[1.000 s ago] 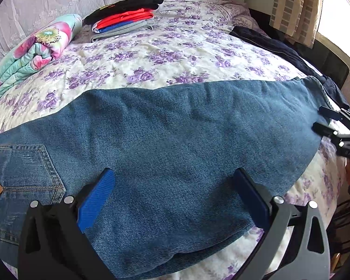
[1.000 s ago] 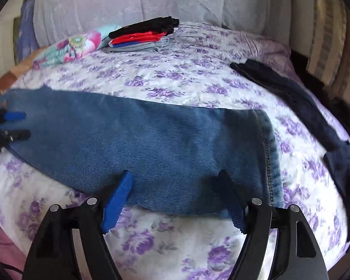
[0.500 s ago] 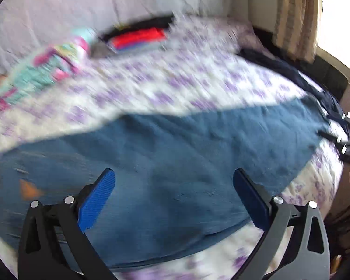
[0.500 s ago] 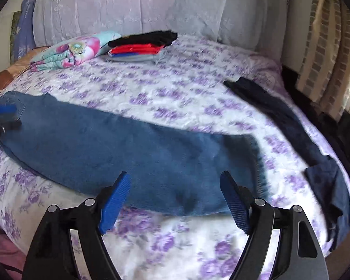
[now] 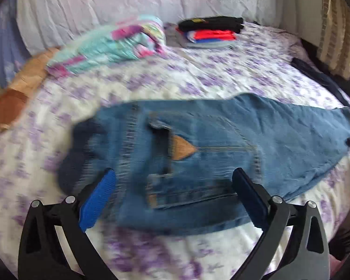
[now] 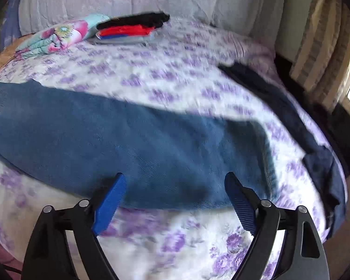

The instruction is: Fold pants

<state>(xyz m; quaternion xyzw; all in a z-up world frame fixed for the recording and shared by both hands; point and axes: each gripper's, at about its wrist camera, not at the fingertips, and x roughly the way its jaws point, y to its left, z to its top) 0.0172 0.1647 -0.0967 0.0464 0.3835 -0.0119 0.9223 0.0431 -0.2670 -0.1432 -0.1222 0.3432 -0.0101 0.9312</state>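
Blue jeans (image 5: 221, 144) lie flat across the flowered bed, legs folded onto each other. In the left wrist view I see the waist end with a back pocket and a tan leather patch (image 5: 182, 149). My left gripper (image 5: 175, 191) is open and empty, just above the waistband at the near edge. In the right wrist view the leg end of the jeans (image 6: 151, 144) stretches left to right, the hem at the right. My right gripper (image 6: 175, 196) is open and empty over the near edge of the leg.
A stack of folded clothes (image 5: 210, 32), also in the right wrist view (image 6: 130, 30), and a flowered rolled blanket (image 5: 109, 44) lie at the back. Dark navy pants (image 6: 303, 128) lie along the bed's right side. A curtain (image 6: 319, 53) hangs at the right.
My left gripper has swung left from the middle of the legs to the waist end. My right gripper has drawn back a little from the leg end. Both stay open.
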